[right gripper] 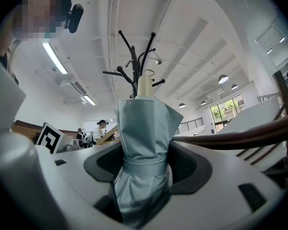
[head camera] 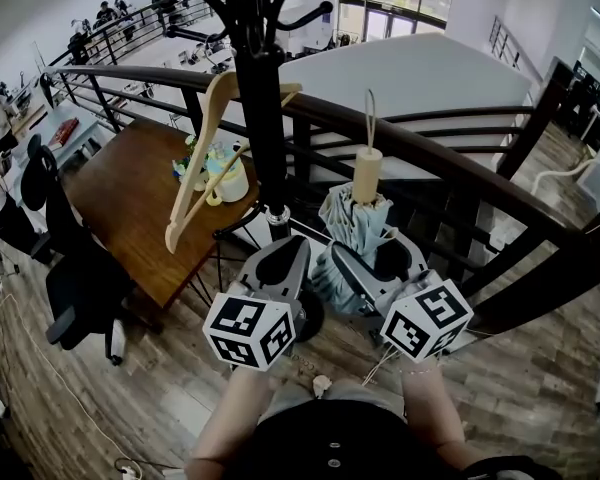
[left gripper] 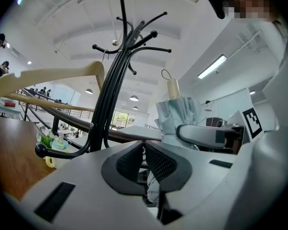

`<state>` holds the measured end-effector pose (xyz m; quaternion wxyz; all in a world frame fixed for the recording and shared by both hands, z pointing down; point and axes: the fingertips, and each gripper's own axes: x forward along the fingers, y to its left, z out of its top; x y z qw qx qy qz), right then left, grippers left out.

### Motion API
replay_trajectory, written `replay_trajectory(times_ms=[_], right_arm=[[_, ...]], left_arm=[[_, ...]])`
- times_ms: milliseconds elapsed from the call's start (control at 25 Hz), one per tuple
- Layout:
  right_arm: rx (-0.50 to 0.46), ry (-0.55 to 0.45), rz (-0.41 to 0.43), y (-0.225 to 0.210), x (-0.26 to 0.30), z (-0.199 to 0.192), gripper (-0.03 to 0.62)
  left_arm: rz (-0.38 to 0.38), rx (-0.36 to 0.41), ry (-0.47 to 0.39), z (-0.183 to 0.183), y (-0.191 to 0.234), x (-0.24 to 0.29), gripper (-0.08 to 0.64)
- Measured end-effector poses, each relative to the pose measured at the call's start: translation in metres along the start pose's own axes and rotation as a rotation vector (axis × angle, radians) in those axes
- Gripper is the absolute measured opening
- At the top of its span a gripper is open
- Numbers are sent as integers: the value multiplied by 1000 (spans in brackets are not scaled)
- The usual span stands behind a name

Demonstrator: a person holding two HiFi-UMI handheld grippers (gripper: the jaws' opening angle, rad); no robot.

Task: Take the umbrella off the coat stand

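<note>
A folded pale blue umbrella (head camera: 352,226) with a beige handle (head camera: 367,174) and a thin loop stands upright just right of the black coat stand (head camera: 260,98). Its loop rises free of the hooks. My right gripper (head camera: 366,260) is shut on the umbrella (right gripper: 144,157) around its strapped middle. My left gripper (head camera: 290,248) sits beside it near the stand's pole. Its jaws are shut (left gripper: 144,163) with nothing between the pads. From the left gripper view, the umbrella (left gripper: 176,116) is to the right. A wooden hanger (head camera: 202,163) dangles from the stand.
A dark curved railing (head camera: 460,168) runs behind the stand. Below at the left are a wooden table (head camera: 130,208) with a bottle and mug (head camera: 218,171) and a black office chair (head camera: 75,268). People stand far off at the upper left.
</note>
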<state>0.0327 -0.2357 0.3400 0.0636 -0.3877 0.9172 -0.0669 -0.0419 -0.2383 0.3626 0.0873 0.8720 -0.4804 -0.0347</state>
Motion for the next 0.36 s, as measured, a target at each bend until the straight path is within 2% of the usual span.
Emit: replay_trajectory(times_ms=[360], right_arm=[[-2, 8, 7, 2, 1, 0, 282]], left_arm=[[1, -3, 5, -1, -2, -1, 28]])
